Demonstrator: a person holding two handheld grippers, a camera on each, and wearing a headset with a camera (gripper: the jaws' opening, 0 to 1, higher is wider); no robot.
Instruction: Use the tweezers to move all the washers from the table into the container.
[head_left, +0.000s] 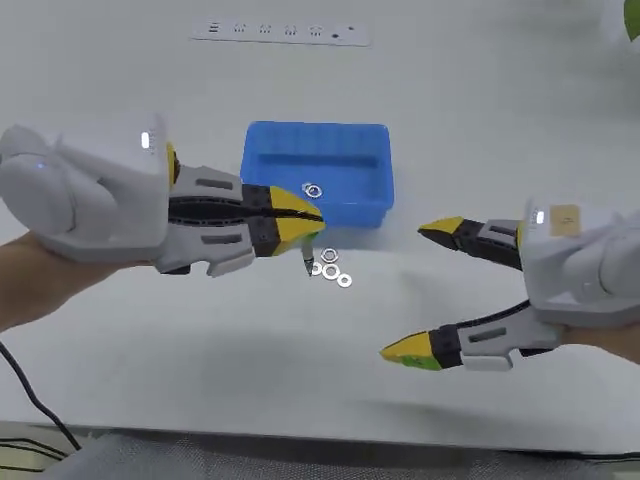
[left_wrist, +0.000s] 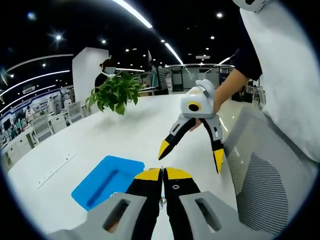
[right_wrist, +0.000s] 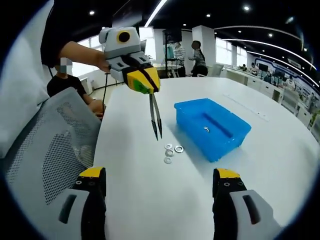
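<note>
Left hand-held gripper (head_left: 308, 228) pinches slim metal tweezers (right_wrist: 156, 117) above ring-shaped washers (head_left: 331, 272)

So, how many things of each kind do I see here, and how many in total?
Grippers: 2 (left gripper, right gripper)
Tweezers: 1
Container: 1
Washers: at least 4; 3 beside the container, 1 inside it. They are too small for a sure count.
Total: at least 8

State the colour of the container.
The container is bright blue, clearest in the head view.
</note>
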